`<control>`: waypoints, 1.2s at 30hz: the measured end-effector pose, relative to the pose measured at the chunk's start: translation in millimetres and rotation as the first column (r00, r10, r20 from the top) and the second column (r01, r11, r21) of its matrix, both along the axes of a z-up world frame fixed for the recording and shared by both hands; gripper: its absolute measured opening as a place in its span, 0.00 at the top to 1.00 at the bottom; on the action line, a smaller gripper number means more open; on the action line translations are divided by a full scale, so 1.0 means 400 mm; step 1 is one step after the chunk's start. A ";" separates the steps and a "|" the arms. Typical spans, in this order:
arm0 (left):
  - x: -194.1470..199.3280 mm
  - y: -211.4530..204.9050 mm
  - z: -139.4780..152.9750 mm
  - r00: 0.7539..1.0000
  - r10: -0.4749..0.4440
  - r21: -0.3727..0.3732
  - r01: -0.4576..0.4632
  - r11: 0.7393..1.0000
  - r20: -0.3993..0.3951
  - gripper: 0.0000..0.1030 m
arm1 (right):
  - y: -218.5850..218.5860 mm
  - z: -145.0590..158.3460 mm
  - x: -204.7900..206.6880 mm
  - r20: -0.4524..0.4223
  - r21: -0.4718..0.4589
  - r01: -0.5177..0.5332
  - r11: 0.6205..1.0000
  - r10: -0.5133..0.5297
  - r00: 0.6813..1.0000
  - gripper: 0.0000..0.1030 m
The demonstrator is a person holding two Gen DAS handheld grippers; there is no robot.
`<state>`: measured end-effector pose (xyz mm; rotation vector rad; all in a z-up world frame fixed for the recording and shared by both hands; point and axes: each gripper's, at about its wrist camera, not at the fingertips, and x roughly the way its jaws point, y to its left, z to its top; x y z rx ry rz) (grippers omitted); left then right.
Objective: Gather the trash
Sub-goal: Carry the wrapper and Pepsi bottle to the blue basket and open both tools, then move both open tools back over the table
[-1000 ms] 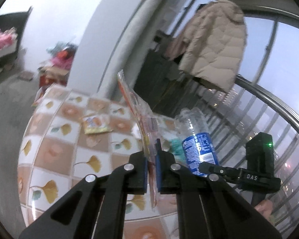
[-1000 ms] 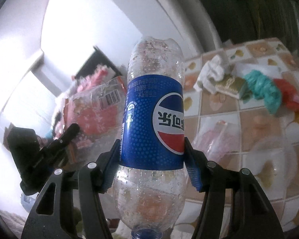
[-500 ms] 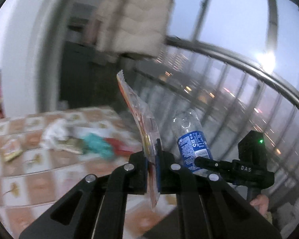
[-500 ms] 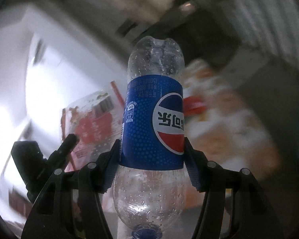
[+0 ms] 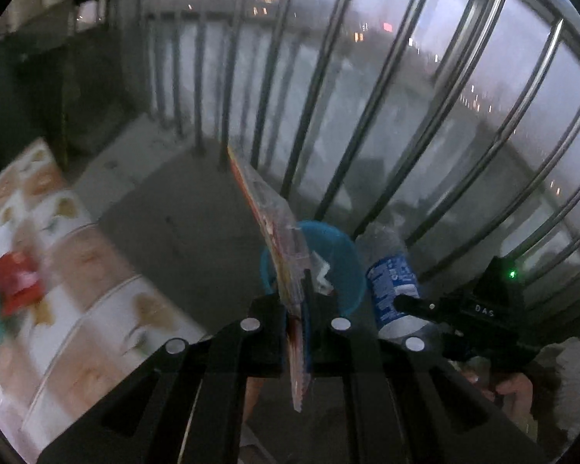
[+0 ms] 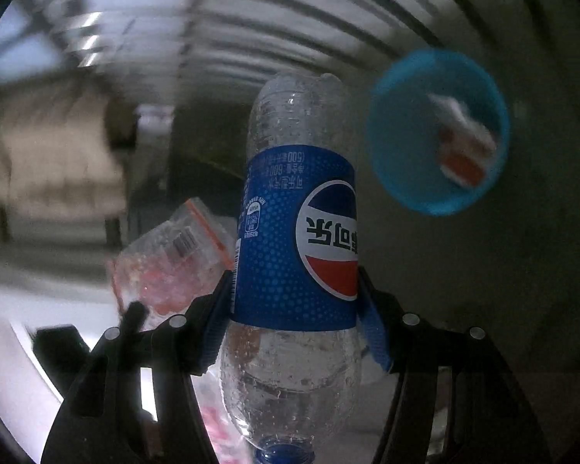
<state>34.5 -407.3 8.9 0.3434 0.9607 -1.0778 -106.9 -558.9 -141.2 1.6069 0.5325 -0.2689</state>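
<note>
- Left wrist view: metal railing [image 5: 371,89] fills the background, with the tiled surface [image 5: 77,290] at the left edge carrying a red packet [image 5: 17,280].
- Blue bin [image 6: 439,131] sits on the floor below, some trash already inside, unobstructed.
- Right gripper [image 6: 295,321] fingers clamp the Pepsi bottle [image 6: 297,239] at its label, cap nearest the camera.
- Left gripper [image 5: 295,309] fingers are pinched tight on a clear snack wrapper [image 5: 268,224], edge-on just over the bin.

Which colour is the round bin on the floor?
Light blue bin; it shows best in the right wrist view.
</note>
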 end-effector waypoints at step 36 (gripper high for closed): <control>-0.051 0.379 0.138 0.976 0.188 -0.195 -0.165 0.967 0.106 0.21 | -0.060 -0.127 -0.036 0.018 0.130 0.027 0.991 -0.030 0.999 0.20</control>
